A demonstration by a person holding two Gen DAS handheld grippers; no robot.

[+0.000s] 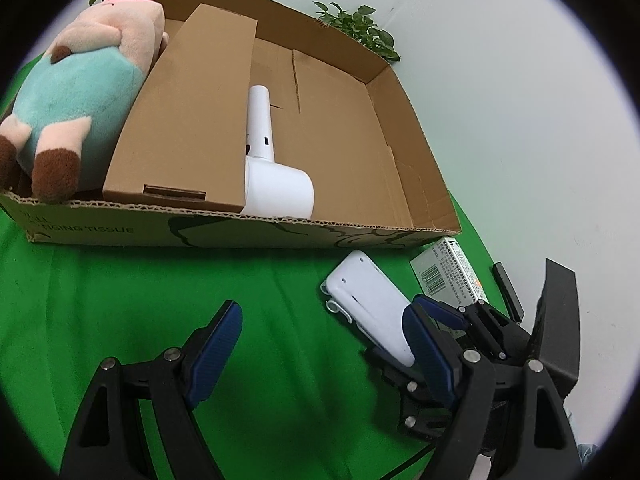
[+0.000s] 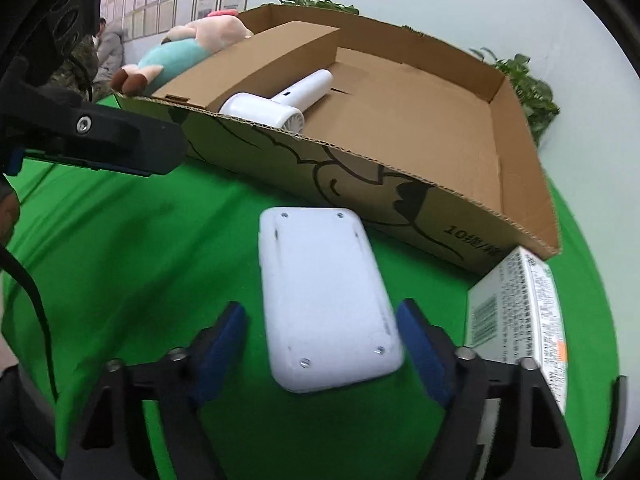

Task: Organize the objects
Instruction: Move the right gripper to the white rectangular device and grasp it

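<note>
Jaws of the right gripper (image 2: 320, 344) straddle the white device (image 2: 326, 300), untouching.

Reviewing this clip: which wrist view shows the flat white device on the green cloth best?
The right wrist view: the white device fills the centre, screws visible, lying between the open right gripper fingers. The left wrist view shows it smaller, off to the right, its near end hidden behind the right gripper's blue pad.

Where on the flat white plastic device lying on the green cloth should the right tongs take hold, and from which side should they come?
Grip the flat white plastic device across its two long edges near its near end, coming from the side away from the cardboard box. It lies flat, lengthwise between the open right tongs, and probably narrow enough to fit between the blue pads.
</note>
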